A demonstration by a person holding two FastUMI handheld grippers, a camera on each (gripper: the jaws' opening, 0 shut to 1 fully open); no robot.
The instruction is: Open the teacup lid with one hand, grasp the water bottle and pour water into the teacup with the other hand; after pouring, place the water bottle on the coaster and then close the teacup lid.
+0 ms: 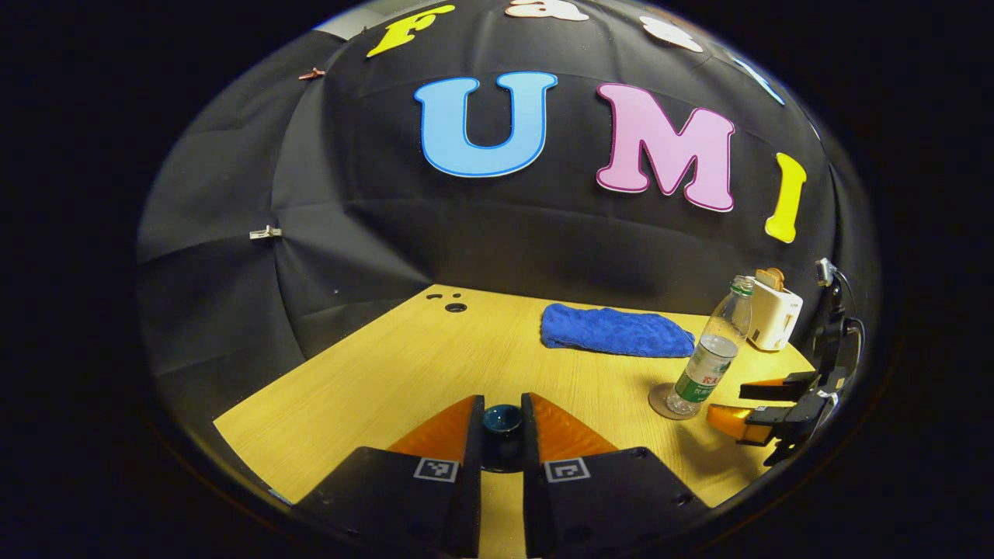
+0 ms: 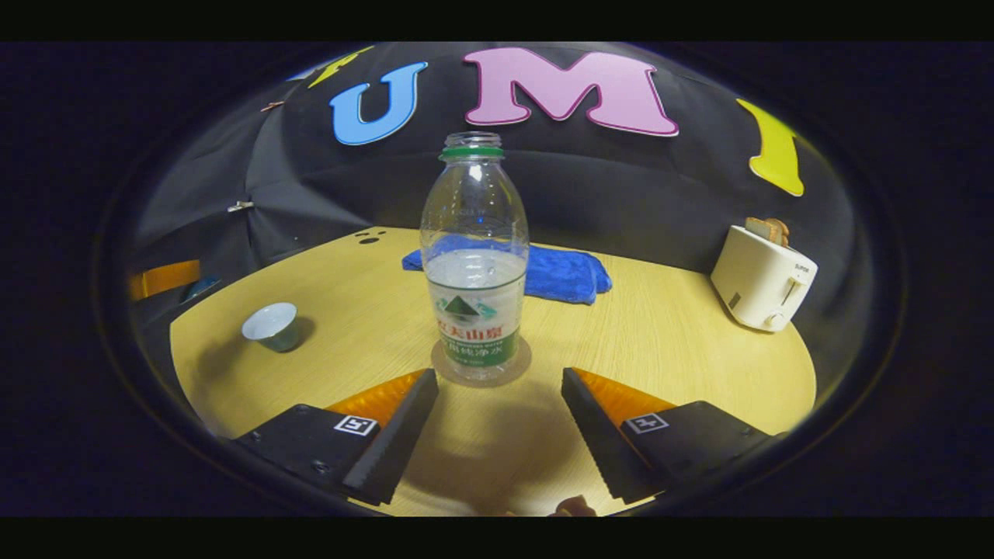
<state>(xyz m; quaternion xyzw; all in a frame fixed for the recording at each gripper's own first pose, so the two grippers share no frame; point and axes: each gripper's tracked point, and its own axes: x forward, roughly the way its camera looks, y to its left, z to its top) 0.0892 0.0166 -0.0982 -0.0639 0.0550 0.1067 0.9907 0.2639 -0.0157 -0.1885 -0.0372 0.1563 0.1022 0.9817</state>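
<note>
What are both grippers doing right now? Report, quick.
Left gripper: closed on the dark round teacup lid.
Right gripper: open, holding nothing, just short of the clear plastic water bottle on its round coaster.

In the left gripper view, the teacup lid (image 1: pixel 502 419) sits between the left tongs (image 1: pixel 502 435), whose fingers hide its sides and all beneath it; whether they press on it cannot be told. The right tongs (image 1: pixel 738 400) lie partly cut by the view's edge. In the right gripper view, the coaster (image 2: pixel 481 365) shows as a rim around the water bottle's (image 2: pixel 474 256) base. The teacup's (image 2: pixel 270 324) contents are too small to tell. The blue towel (image 2: pixel 567 276) is partly hidden behind the bottle.
</note>
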